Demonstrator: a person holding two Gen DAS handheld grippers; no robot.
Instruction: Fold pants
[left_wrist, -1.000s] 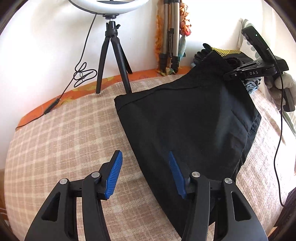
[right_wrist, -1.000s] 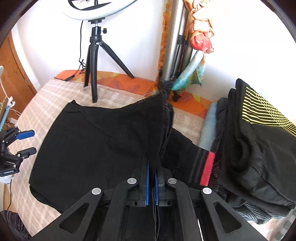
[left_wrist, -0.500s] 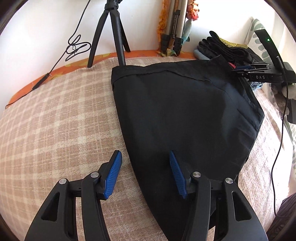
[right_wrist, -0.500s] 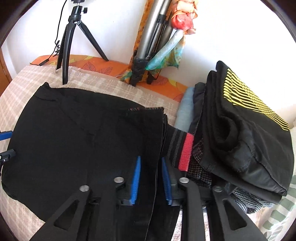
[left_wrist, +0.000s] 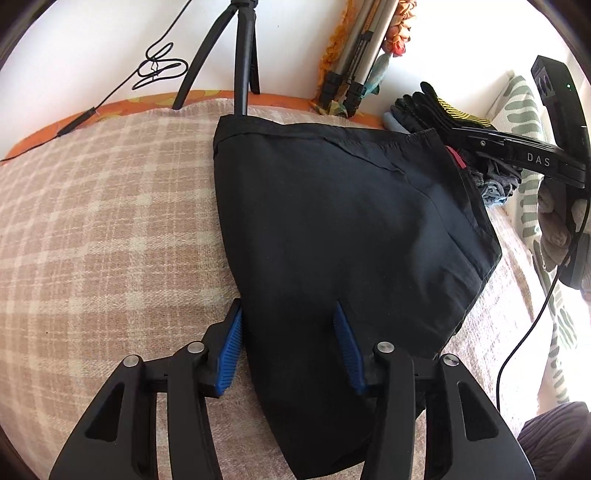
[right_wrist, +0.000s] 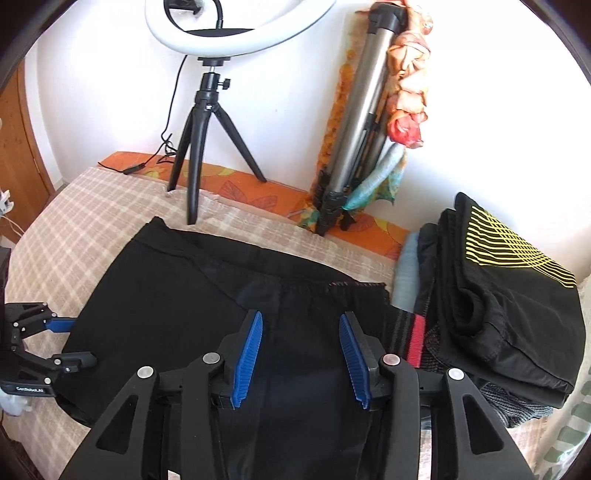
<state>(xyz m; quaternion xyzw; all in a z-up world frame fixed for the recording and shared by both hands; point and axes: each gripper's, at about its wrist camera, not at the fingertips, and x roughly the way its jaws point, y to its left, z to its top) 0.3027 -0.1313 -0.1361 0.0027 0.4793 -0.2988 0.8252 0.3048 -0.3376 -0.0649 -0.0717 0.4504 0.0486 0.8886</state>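
Note:
The black pants (left_wrist: 332, 229) lie folded flat on the plaid blanket (left_wrist: 103, 229); they also fill the middle of the right wrist view (right_wrist: 177, 317). My left gripper (left_wrist: 288, 325) is open and straddles the pants' near left edge. It also shows at the left in the right wrist view (right_wrist: 62, 339). My right gripper (right_wrist: 301, 332) is open and empty over the pants' right end, near the waistband. It also shows at the far right in the left wrist view (left_wrist: 476, 138).
A stack of folded dark clothes (right_wrist: 506, 306) sits to the right of the pants. A ring light on a black tripod (right_wrist: 207, 140) and a folded silver tripod (right_wrist: 354, 140) stand at the wall behind. A cable (left_wrist: 535, 317) hangs at the right.
My right gripper has let go of the pants' edge, opened wide and lifted back. The pants have dropped flat onto the blanket. My left gripper has moved in over the pants' left edge.

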